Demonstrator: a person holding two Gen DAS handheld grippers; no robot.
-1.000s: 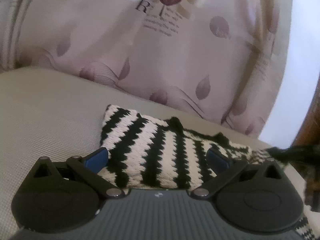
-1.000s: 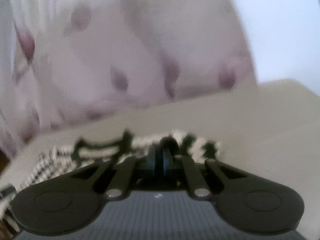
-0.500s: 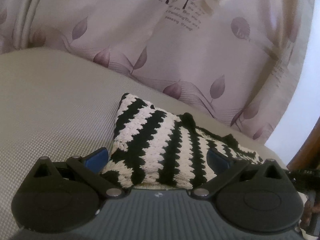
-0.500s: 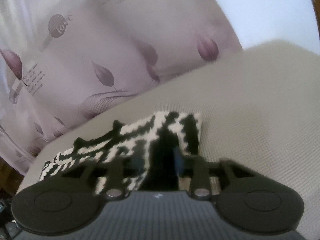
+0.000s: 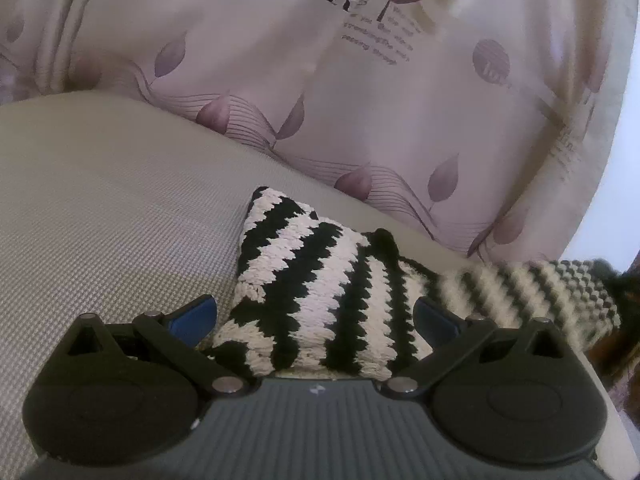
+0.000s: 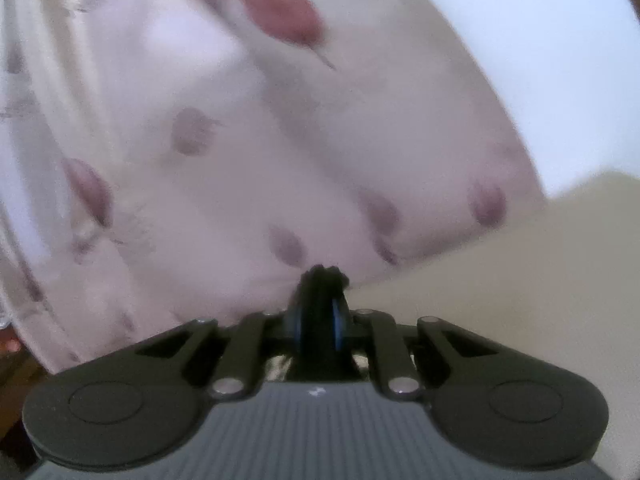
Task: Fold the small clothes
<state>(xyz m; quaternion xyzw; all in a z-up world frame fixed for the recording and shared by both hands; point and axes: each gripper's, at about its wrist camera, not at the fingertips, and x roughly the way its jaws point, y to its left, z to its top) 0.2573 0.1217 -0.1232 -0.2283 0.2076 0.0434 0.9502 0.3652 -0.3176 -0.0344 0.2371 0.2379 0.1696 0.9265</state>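
A black-and-white striped knitted garment (image 5: 316, 284) lies on the beige woven surface (image 5: 104, 216). My left gripper (image 5: 316, 316) is open, its blue-padded fingers either side of the garment's near edge. To the right, a part of the garment (image 5: 532, 292) is lifted and blurred. In the right wrist view, my right gripper (image 6: 318, 320) is shut on a black piece of the garment (image 6: 322, 280), held up in front of the curtain. That view is blurred.
A pale curtain (image 5: 360, 100) with purple leaf prints and text hangs close behind the surface; it also shows in the right wrist view (image 6: 200, 140). The beige surface (image 6: 540, 272) extends to the right. Dark wood (image 5: 624, 344) shows at the right edge.
The right gripper has closed on the garment's black edge and lifted it, swinging the view up toward the curtain. The left gripper stays open over the garment's near edge.
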